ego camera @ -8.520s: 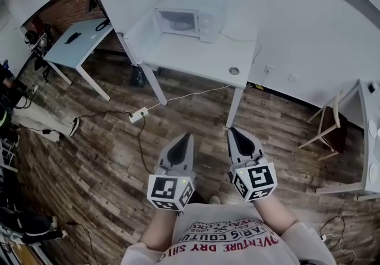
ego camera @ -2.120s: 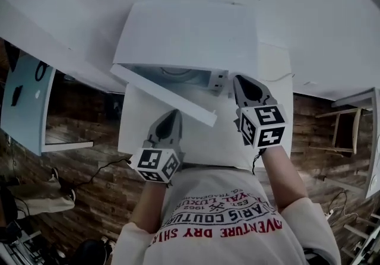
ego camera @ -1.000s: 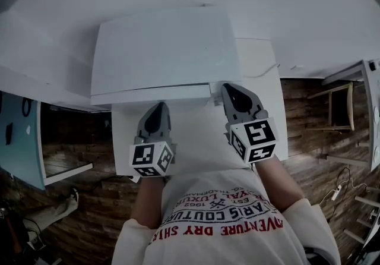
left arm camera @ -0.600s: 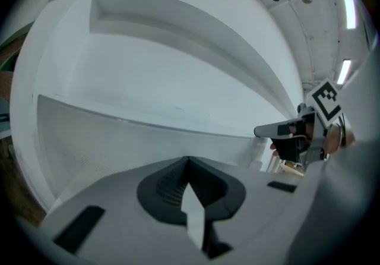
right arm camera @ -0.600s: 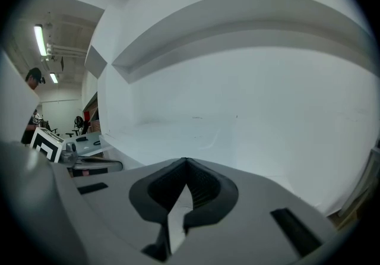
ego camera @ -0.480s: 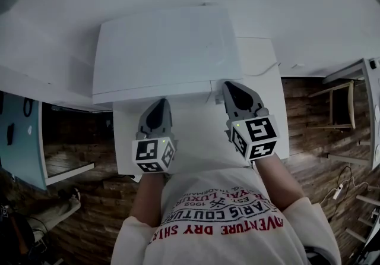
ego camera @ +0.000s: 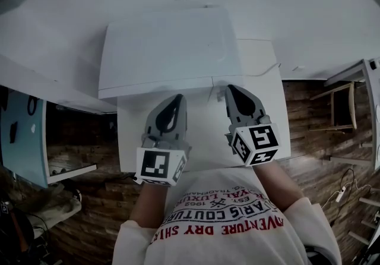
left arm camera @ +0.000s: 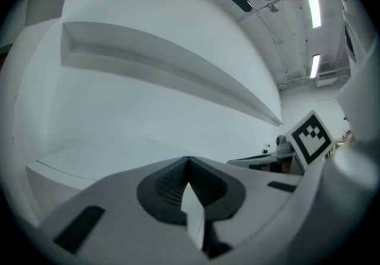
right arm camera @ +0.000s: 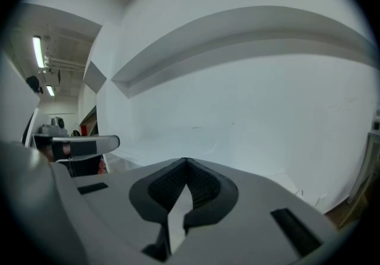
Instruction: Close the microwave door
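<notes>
The white microwave (ego camera: 169, 44) stands at the back of a white table (ego camera: 205, 136), seen from above in the head view. Its door (ego camera: 160, 85) lies flush along the front, closed. My left gripper (ego camera: 177, 98) is shut and empty, with its tip just in front of the door and angled right. My right gripper (ego camera: 230, 88) is also shut and empty, its tip near the microwave's front right corner. In the left gripper view my left gripper (left arm camera: 189, 161) has its jaws together and faces a white wall. In the right gripper view my right gripper (right arm camera: 186, 163) shows the same.
A thin cable (ego camera: 268, 70) runs from behind the microwave across the table's right side. A wooden chair (ego camera: 338, 103) stands on the plank floor to the right. A light blue table (ego camera: 24, 133) is at the left, and a white wall runs behind the microwave.
The door, open 2.1 s ago, now lies closed. In the last second my left gripper drew back a little and swung its tip rightward. The right gripper barely moved.
</notes>
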Tool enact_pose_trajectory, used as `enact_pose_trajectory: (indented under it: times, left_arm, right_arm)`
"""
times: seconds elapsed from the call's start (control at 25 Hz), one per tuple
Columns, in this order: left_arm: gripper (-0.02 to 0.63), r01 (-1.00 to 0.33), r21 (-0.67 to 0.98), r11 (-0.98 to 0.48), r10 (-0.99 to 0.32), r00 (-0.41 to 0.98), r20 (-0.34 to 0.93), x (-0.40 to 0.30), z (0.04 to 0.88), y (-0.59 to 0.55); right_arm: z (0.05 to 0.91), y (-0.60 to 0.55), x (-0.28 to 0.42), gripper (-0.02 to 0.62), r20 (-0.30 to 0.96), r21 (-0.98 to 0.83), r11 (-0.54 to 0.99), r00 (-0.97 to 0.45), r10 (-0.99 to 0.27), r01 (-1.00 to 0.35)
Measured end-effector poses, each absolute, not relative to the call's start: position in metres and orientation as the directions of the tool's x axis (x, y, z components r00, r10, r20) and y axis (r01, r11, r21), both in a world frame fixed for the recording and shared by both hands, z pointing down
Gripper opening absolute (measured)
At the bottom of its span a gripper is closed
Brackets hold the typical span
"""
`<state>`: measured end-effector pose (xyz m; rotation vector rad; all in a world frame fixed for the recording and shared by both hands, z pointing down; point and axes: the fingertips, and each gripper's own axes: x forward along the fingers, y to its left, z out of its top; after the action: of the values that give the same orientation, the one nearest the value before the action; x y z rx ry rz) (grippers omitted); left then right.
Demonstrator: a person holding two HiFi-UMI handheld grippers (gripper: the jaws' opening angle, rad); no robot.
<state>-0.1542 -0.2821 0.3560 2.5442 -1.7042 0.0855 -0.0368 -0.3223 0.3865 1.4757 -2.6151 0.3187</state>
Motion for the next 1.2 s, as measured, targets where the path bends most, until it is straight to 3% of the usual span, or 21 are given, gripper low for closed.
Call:
enact_pose_trajectory:
  times: [0.4, 1.2]
  left_arm:
    - [0.002, -0.892, 0.089, -0.442, -0.886, 0.45, 0.108, -0.12, 0.364, -0.257]
    - [0.002, -0.885, 0.121, -0.45, -0.874, 0.464, 0.146, -0.103, 0.384, -0.252]
  right_arm:
    - [0.408, -0.283, -0.027, 0.012, 0.202, -0.117, 0.503, -0.516, -0.833, -0.857]
    - [0.41, -0.273, -0.017, 0.012, 0.238, -0.081, 0.517, -0.52, -0.82, -0.852]
